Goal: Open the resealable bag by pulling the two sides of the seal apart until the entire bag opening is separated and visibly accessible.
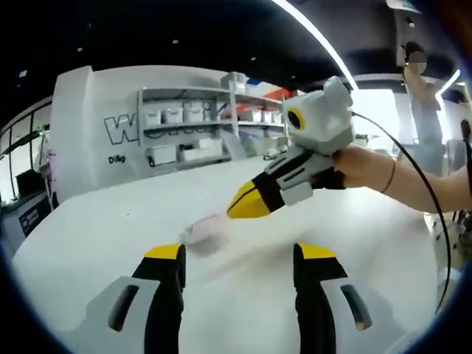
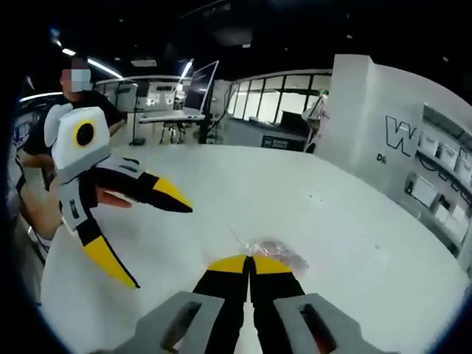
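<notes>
Since the resealable bag (image 2: 269, 253) lies flat on the white tabletop (image 2: 354, 221) with neither gripper on it, the step in hand looks like the first grab of the seal. It sits well in from every edge of the tabletop, roughly mid-surface, just beyond the right gripper (image 2: 251, 264) tips in the right gripper view; in the left gripper view it's a blurred clear patch (image 1: 206, 234) just past the left jaw tip

Left gripper (image 1: 240, 252): jaws wide apart, nothing between them. Right gripper: jaws together, tips touching, holding nothing; it hovers above the tabletop in the left gripper view (image 1: 247, 203)

To do it well, my read:
- right jaws must open before descending, closed tips can't take a lip
- each gripper should pinch one side of the seal only, near its middle, not both layers
- film is thin and flat on the surface, so expect to slide a jaw under a lip or lift one corner first
- pull the sides straight apart, then work along toward both ends so the whole mouth separates
- which edge carries the seal I can't tell, bag is too blurred

Count: one bag, two grippers, one tabletop. Contents look dark and small, number unreadable. Shelves (image 1: 192, 125) with white containers stand behind, beyond the tabletop's far edge
</notes>
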### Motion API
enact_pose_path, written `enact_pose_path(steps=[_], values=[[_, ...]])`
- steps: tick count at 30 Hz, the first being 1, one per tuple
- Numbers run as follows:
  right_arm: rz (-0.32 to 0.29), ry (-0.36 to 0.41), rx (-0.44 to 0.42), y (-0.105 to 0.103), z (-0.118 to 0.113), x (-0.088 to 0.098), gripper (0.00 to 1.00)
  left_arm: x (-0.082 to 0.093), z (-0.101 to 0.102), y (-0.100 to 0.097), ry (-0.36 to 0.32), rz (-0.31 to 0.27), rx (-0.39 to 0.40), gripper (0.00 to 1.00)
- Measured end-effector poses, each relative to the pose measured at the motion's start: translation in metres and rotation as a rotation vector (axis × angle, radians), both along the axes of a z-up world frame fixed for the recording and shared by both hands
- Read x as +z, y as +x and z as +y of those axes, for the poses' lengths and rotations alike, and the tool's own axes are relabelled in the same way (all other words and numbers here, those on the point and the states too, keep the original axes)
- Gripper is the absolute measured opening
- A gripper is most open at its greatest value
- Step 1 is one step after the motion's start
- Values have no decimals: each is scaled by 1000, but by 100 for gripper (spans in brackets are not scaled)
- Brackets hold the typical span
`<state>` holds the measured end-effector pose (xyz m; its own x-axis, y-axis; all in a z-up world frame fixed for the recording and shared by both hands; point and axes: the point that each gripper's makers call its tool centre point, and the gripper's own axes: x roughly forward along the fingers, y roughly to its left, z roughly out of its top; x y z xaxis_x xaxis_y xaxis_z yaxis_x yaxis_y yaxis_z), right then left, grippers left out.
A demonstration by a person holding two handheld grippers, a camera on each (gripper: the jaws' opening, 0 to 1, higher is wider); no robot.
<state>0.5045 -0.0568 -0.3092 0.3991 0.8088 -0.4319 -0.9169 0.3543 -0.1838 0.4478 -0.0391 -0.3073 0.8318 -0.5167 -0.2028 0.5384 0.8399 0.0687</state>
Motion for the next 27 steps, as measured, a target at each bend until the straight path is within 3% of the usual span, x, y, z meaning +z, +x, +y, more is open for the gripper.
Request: enact_pose_path(steps=[13,27], values=[[23,16,5,-3,-1,2,0,0,-2,0,-7,3,-7,57],[93,50,5,-7,0,3,0,-1,-5,-1,-25,17,-25,53]])
